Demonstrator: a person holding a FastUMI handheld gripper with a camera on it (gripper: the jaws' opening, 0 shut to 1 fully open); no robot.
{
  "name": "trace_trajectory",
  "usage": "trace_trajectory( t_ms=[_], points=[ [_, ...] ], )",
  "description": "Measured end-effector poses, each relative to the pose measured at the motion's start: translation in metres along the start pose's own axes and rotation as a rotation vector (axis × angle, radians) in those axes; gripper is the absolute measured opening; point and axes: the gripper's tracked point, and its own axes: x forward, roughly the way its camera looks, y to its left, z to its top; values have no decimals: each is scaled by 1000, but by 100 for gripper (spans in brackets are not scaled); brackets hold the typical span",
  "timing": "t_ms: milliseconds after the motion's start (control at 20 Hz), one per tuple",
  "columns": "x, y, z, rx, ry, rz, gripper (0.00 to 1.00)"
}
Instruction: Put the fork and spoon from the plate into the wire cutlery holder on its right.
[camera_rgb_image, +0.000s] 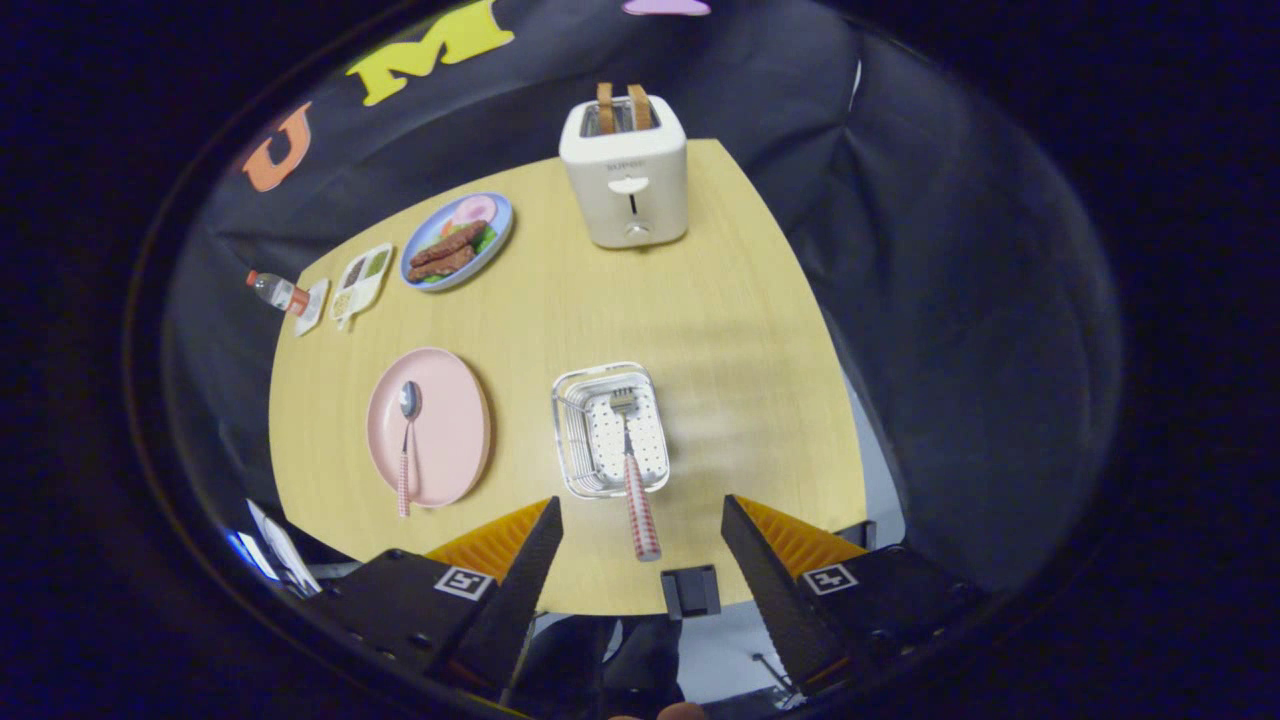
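A pink plate (450, 440) lies on the wooden table, left of the wire cutlery holder (572, 440). On the plate rests a spoon (407, 440) with a red-checked handle, bowl pointing away from me. The fork (632, 470) stands in the wire holder, tines down at its far end, its red-checked handle sticking out over the near rim toward me. My gripper (640, 520) hovers above the table's near edge, open, with the fork's handle end between the two fingertips and touching neither.
A white toaster (625, 185) with two slices of toast stands at the far side of the table (740, 340). A blue plate of food (457, 242), a small white tray (360, 282) and a lying bottle (280, 293) sit at the far left.
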Motion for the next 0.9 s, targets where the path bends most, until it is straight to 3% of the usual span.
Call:
trace_trajectory(
  t_ms=[300, 550, 900],
  points=[
    [-27, 104, 11, -117, -191, 82, 97],
    [18, 207, -27, -118, -98, 197, 97],
    [89, 268, -58, -142, 35, 167, 97]
  ],
)
